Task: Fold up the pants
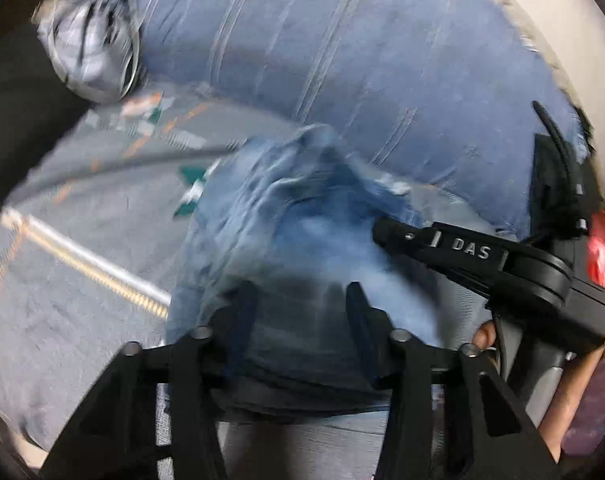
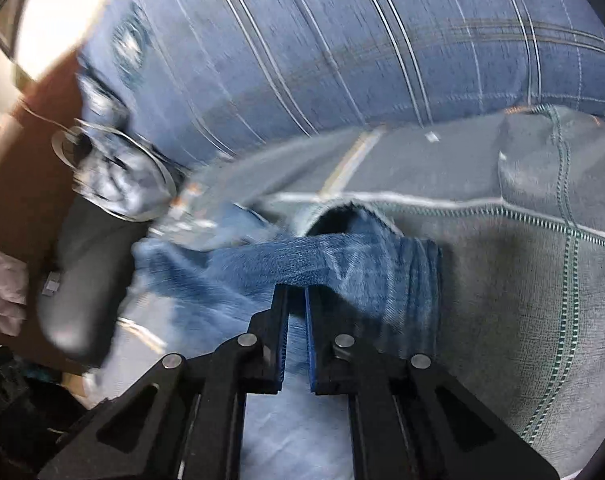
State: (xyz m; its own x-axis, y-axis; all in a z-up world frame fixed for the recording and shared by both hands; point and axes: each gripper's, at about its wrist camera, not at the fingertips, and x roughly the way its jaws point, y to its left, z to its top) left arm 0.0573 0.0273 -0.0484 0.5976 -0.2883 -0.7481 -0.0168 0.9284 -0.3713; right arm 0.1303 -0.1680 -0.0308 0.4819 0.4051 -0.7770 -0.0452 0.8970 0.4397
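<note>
A grey quilted cover (image 2: 522,300) is backed by a striped blue cushion (image 2: 342,40). The jeans (image 2: 342,264) are bunched, their axis unclear; they are pinched by the right gripper (image 2: 296,292), while the left gripper (image 1: 298,296) is spread wide.

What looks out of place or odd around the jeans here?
Nothing looks damaged or spilled. The faded blue denim jeans are bunched and creased rather than flat on the grey patterned bedcover. A crumpled grey cloth bundle lies against the blue striped cushion. Heavy blur hides details.

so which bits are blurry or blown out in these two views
Left wrist view: jeans and bundle smeared by motion, right gripper fairly sharp. Right wrist view: left side streaked, top-left glare washed white, right gripper's fingers crisp.
</note>
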